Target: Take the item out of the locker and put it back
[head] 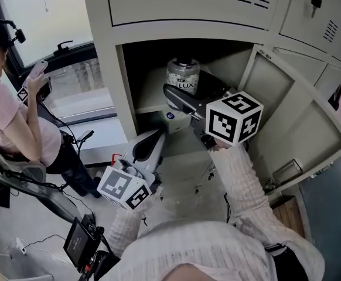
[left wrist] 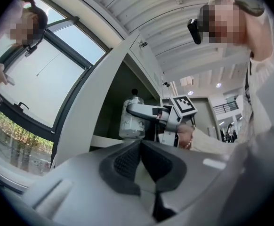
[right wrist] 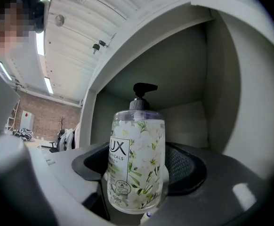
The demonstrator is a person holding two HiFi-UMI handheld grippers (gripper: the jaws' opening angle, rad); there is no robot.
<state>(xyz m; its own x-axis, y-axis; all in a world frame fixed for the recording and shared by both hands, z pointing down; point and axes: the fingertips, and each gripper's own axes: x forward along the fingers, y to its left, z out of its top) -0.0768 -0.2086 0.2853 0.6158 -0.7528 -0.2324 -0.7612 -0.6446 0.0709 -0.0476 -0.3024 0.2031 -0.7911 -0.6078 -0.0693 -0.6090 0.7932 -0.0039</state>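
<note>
My left gripper (left wrist: 140, 147) sits low in the frame, below the locker opening, its jaws pressed together with nothing between them. Above it, my right gripper (head: 176, 98) reaches into the open locker (head: 119, 86), its jaws clamped on the soap bottle (right wrist: 136, 164). The bottle stands upright at upper centre, seemingly resting on the shelf (head: 149, 106). The door (head: 299, 119) hangs open at right. A seated person (head: 15, 116) is at far left.
</note>
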